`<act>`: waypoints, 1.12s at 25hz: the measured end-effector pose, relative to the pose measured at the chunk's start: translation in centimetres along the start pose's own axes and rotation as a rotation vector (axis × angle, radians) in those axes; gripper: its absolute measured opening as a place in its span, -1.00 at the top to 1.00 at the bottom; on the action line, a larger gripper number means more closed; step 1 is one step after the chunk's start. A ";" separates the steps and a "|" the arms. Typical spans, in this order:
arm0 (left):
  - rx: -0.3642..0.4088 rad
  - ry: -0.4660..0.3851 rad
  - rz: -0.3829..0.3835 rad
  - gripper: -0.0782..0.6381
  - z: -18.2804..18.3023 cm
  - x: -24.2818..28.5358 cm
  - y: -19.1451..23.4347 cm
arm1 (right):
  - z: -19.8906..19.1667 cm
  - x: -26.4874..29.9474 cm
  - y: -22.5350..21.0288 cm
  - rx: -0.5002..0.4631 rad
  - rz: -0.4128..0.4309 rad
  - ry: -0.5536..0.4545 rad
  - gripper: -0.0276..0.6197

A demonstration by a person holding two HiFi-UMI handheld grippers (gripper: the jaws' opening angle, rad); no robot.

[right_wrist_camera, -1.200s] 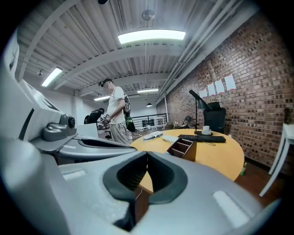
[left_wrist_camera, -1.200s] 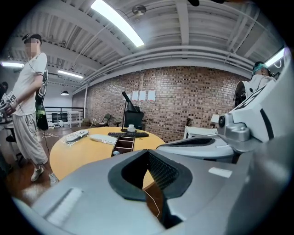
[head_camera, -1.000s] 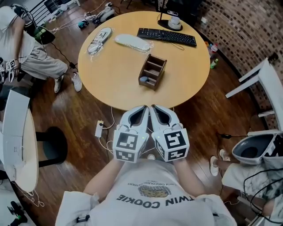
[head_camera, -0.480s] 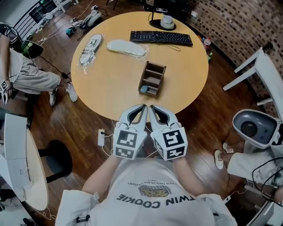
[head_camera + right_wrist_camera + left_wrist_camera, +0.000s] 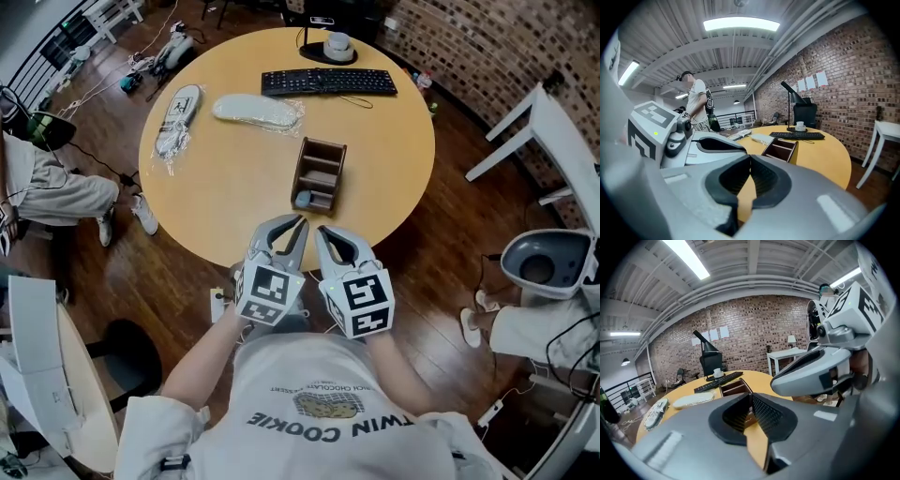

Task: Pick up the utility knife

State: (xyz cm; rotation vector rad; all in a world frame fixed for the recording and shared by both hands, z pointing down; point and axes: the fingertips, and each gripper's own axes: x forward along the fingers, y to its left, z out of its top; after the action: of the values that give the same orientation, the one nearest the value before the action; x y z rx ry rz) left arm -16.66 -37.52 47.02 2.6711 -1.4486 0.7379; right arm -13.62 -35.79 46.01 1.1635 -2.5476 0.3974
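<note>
The 2 grippers hang over the table's (image 5: pixel 234 192) near edge, so this is the approach. The left gripper (image 5: pixel 289 228) has just been cracking open, with nothing between its jaws. The right gripper (image 5: pixel 330 236) is pressed together and empty. Beyond them, the organiser's (image 5: pixel 324 143) nearest compartment holds something bluish, probably the utility knife (image 5: pixel 302 198). Reaching it calls for wider jaws.

Table (image 5: pixel 234 178): tan wood
Keyboard (image 5: pixel 328 82): black
Organiser (image 5: pixel 319 175): dark brown
Wall (image 5: pixel 487 37): red brick
Floor (image 5: pixel 450 234): dark brown planks
Shirt (image 5: pixel 319 441): white, dark lettering
</note>
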 end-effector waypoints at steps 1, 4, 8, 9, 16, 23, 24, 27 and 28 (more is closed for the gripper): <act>0.026 0.004 -0.011 0.70 -0.2 0.3 0.2 | -0.1 0.2 -0.1 0.005 -0.008 0.000 0.91; 0.127 0.023 -0.055 0.67 -1.1 1.4 0.5 | -0.2 0.8 -0.4 0.019 -0.027 -0.001 0.91; 0.254 0.059 -0.105 0.64 -2.6 2.9 0.8 | -0.2 1.6 -0.7 0.036 -0.045 -0.006 0.91; 0.281 0.068 -0.118 0.62 -3.0 3.3 0.9 | -0.2 1.7 -0.9 0.039 -0.052 -0.008 0.91; 0.508 0.115 -0.206 0.49 -5.0 5.7 0.7 | -0.3 2.0 -2.3 0.081 -0.111 -0.015 0.91; 0.702 0.147 -0.258 0.46 -6.5 7.9 0.7 | -1.1 2.1 -3.5 0.108 -0.159 -0.011 0.91; 0.730 0.153 -0.261 0.46 -6.7 8.1 0.7 | -1.2 2.0 -3.6 0.113 -0.164 -0.011 0.91; 0.803 0.169 -0.266 0.46 -7.0 8.7 0.6 | -1.4 1.7 -4.0 0.121 -0.175 -0.009 0.91; 0.823 0.173 -0.265 0.46 -7.0 9.0 0.6 | -1.4 1.7 -4.0 0.122 -0.177 -0.008 0.91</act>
State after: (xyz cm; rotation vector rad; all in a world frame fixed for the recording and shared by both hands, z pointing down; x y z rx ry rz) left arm -15.83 -43.33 56.77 3.1081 -0.8193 1.7857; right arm -11.32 -38.95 48.44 1.4236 -2.4310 0.5106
